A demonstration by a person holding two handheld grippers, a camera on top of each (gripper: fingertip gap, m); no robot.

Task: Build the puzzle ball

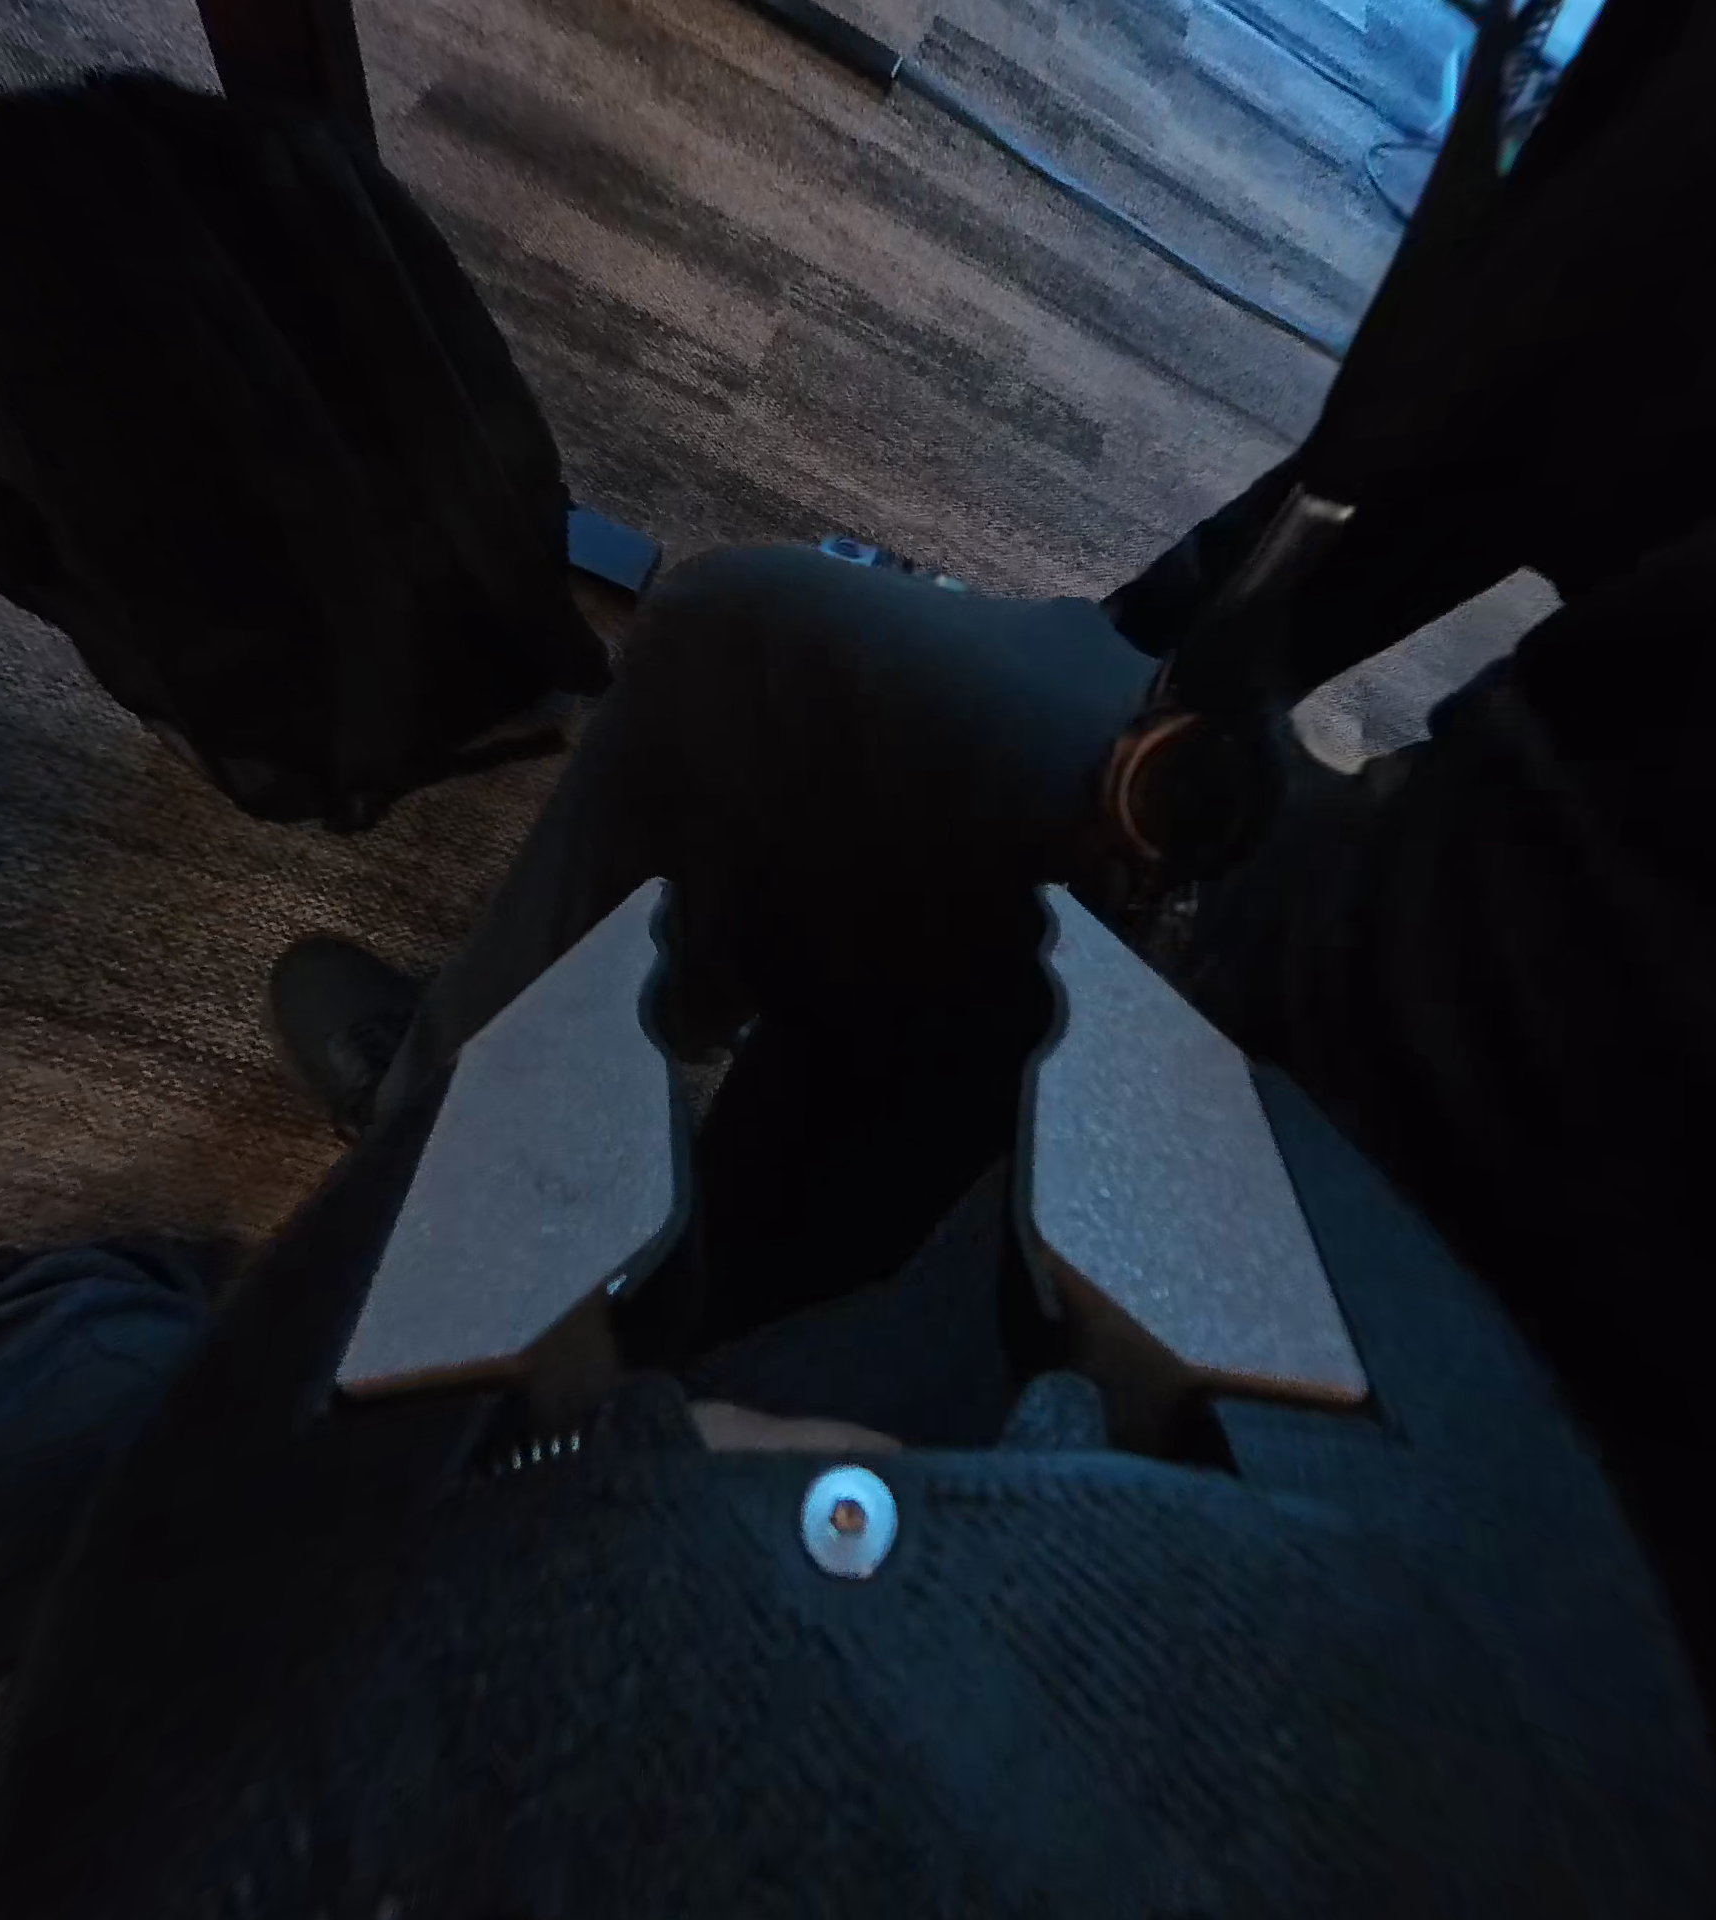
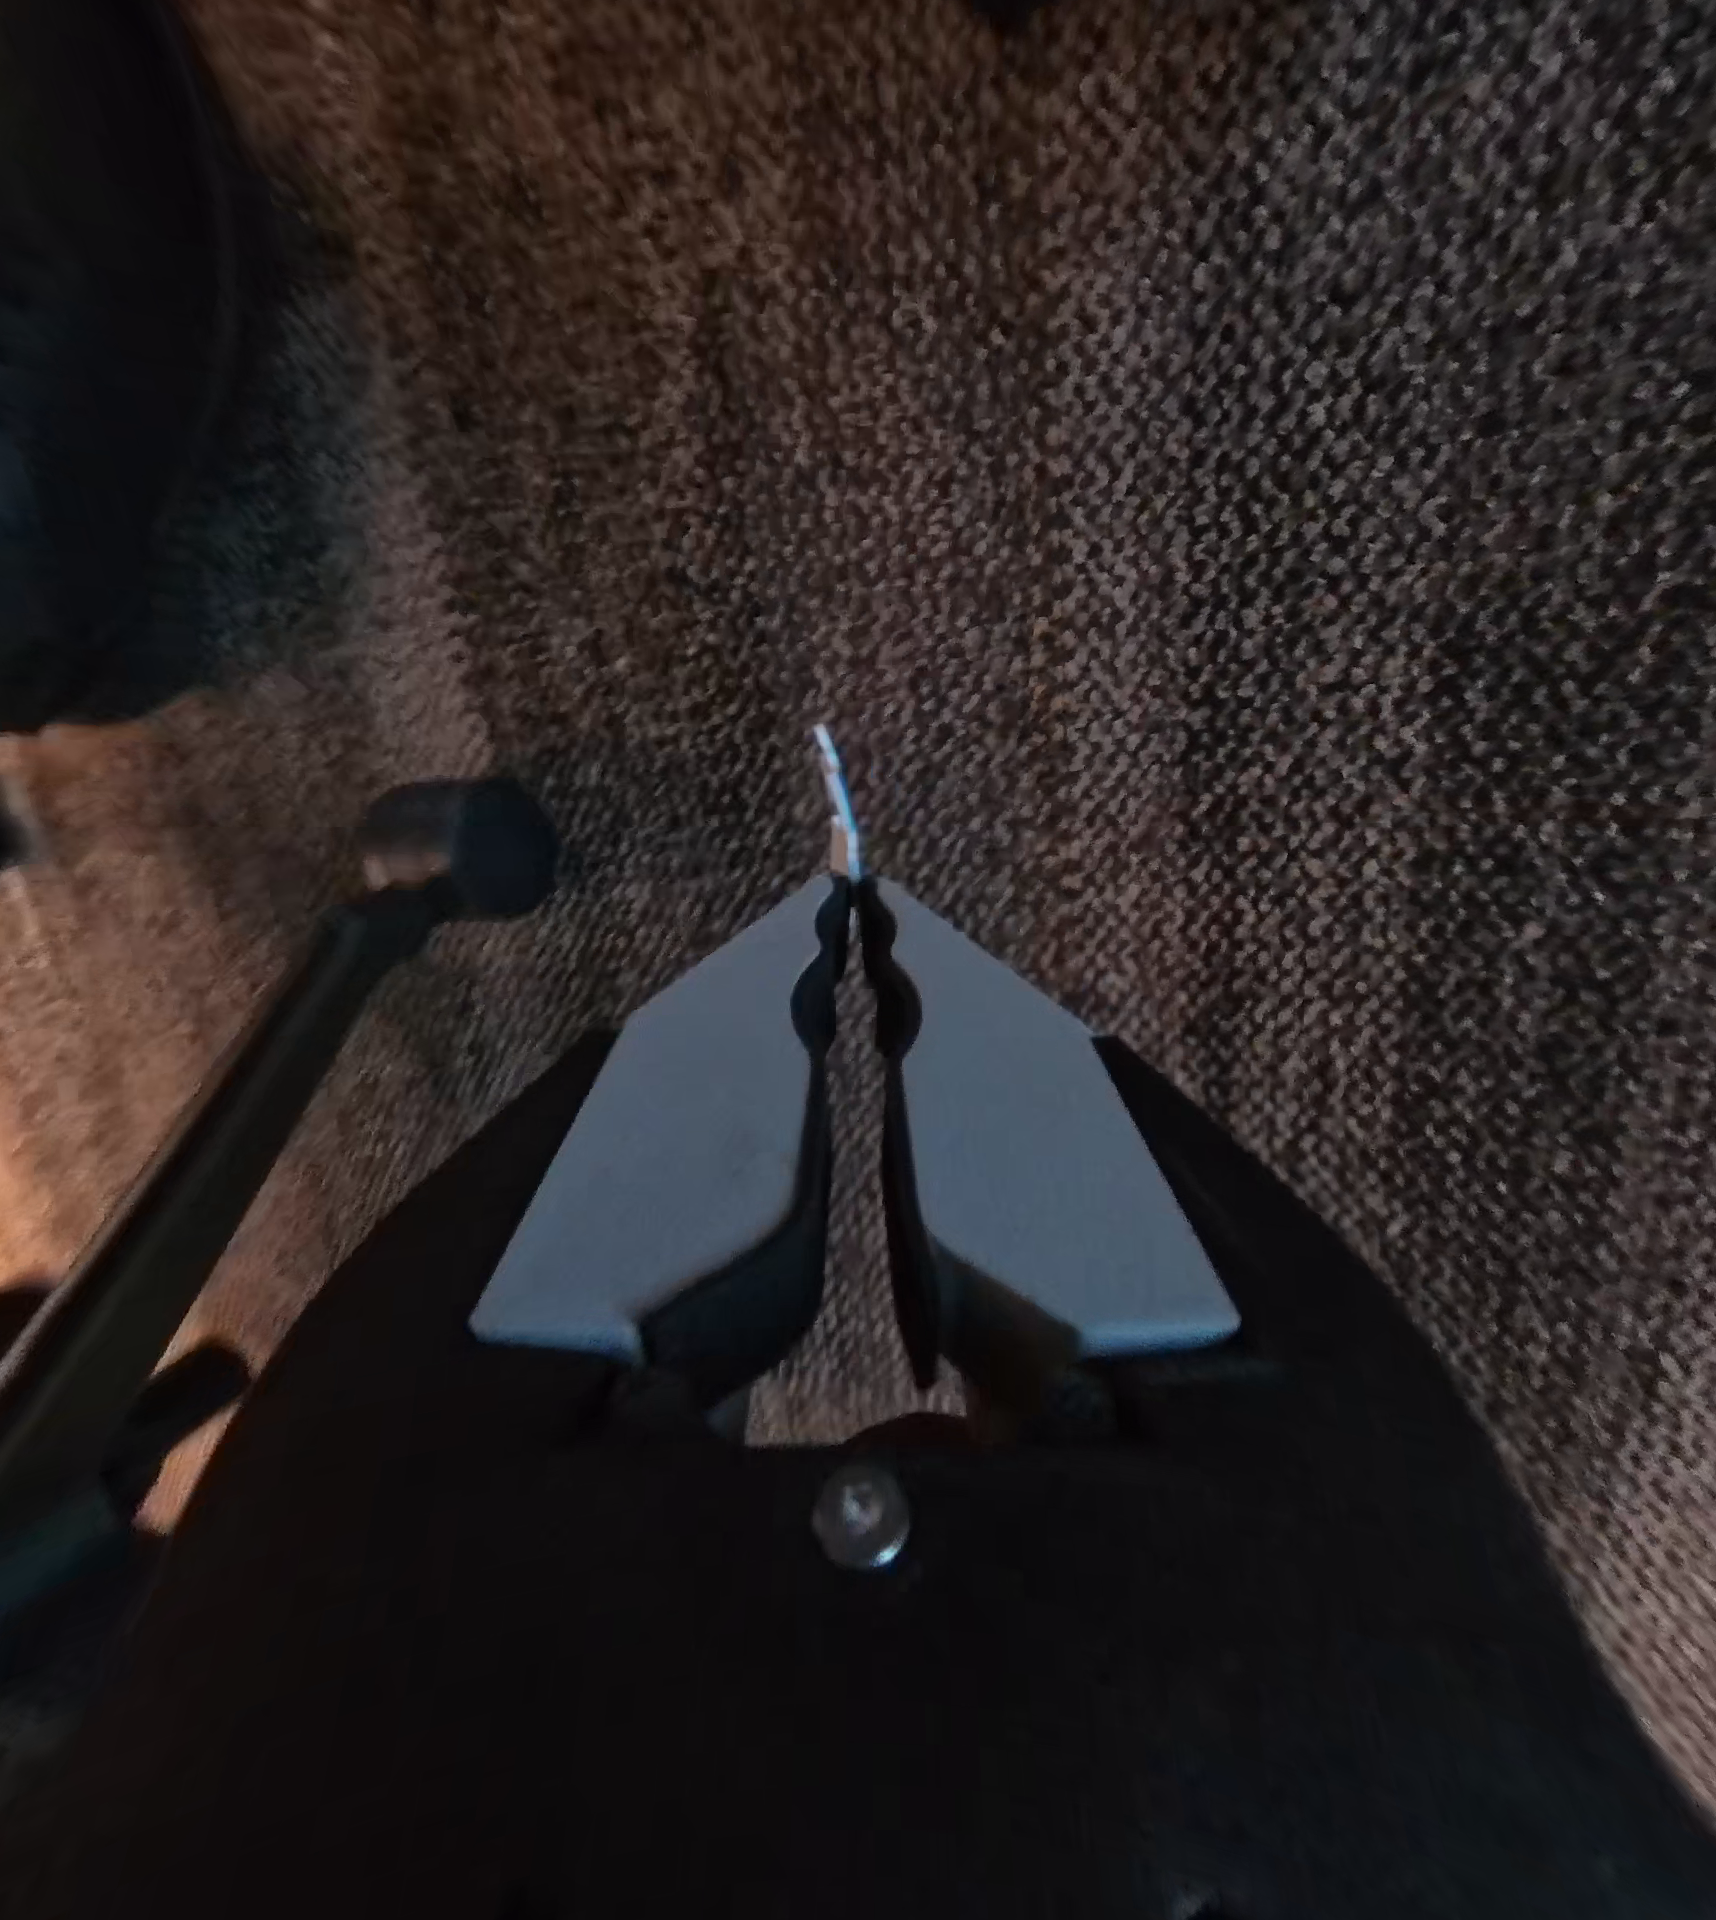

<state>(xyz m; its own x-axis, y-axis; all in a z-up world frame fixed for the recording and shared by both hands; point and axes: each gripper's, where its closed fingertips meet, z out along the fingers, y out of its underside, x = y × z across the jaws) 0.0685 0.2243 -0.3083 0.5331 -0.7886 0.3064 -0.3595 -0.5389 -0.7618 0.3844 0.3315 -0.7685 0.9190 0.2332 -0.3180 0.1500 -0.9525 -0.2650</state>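
The right gripper (image 2: pixel 852 891) has its jaws pinched together at the tips on a thin pale piece (image 2: pixel 838 800), seen edge-on, that sticks out past the fingertips and curves slightly. What kind of piece it is cannot be told from this angle. It hangs low above speckled brown carpet (image 2: pixel 1249 520), which fills the room ahead and to the right. To the left, a dark bar with a rounded end (image 2: pixel 459 847) slants close beside the jaws, and a large dark shape crowds the upper left corner.

The left gripper (image 1: pixel 854 966) has its jaws spread wide with nothing between them. Beyond them is a person's dark-clothed leg (image 1: pixel 833 748), with a shoe (image 1: pixel 340 1023) on the carpet at left, a black bag (image 1: pixel 210 436) farther left, and open carpet beyond.
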